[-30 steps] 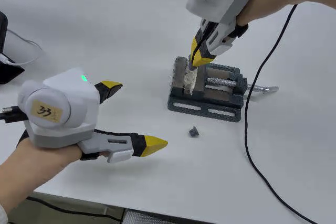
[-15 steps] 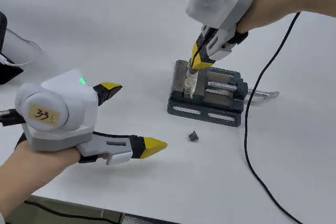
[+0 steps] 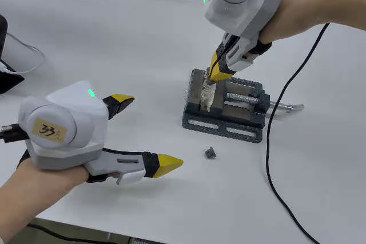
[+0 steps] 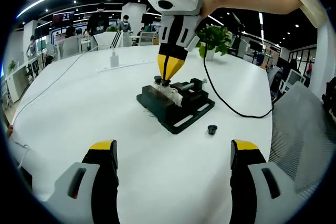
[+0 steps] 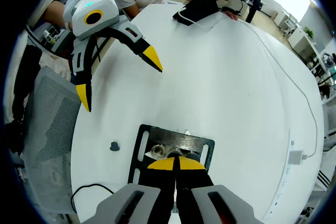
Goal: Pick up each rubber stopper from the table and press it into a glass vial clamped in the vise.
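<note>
- The loose rubber stopper [image 3: 210, 152] lies on the tabletop [image 3: 114, 38] just before the vise [image 3: 224, 124]. I judge it light, soft and grippy: pinch it across its sides.
- The clamped glass vial [image 3: 207, 92] is fragile.
- My left tool [image 3: 147, 132] is spread and empty. My right tool [image 3: 213, 78] is pressed together at the vial mouth, hiding whether a stopper sits there.

White table [image 3: 114, 38] carries a vise [image 3: 224, 124], one loose stopper [image 3: 210, 153], a black cable [image 3: 267, 152]
</note>
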Available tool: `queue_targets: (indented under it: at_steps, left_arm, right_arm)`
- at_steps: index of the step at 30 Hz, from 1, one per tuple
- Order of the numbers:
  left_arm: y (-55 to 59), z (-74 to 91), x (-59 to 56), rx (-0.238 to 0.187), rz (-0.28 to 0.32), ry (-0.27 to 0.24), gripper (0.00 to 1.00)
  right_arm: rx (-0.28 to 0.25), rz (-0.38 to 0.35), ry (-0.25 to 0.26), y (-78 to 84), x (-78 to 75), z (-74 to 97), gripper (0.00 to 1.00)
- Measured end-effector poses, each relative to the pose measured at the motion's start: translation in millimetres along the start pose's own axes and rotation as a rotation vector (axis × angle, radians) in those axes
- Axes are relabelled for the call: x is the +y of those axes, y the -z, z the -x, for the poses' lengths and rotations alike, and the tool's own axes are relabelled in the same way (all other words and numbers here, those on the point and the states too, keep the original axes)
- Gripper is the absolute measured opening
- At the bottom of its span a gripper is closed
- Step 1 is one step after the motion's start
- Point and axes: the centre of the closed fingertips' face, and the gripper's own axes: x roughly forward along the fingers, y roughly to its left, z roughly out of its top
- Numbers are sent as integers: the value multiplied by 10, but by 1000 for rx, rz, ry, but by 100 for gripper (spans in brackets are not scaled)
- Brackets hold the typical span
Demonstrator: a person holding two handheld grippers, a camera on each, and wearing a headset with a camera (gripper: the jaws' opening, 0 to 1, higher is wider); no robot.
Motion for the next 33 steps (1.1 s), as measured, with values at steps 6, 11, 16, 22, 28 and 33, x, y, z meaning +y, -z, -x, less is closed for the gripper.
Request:
queue_targets:
  at_steps: [6, 11, 16, 22, 28, 33]
  left_arm:
    - [-32, -2, -14, -3, -5, 5, 87]
    - [-28, 15, 6, 3, -10, -1, 87]
    - [-35, 23, 15, 1, -12, -3, 87]
    - [-29, 7, -2, 3, -11, 3, 87]
    - [-19, -3, 3, 6, -10, 2, 87]
    - [-8, -11, 10, 10, -10, 1, 87]
  right_arm:
    - [-18, -10, 14, -9, 21, 17, 0]
    - [5, 27, 31, -16, 24, 15, 0]
    - [-8, 45, 8, -12, 0, 20, 0]
    - [-15, 50, 5, -4, 12, 34, 0]
    - [-8, 52, -11, 8, 24, 32, 0]
    - [-11, 32, -13, -5, 37, 17, 0]
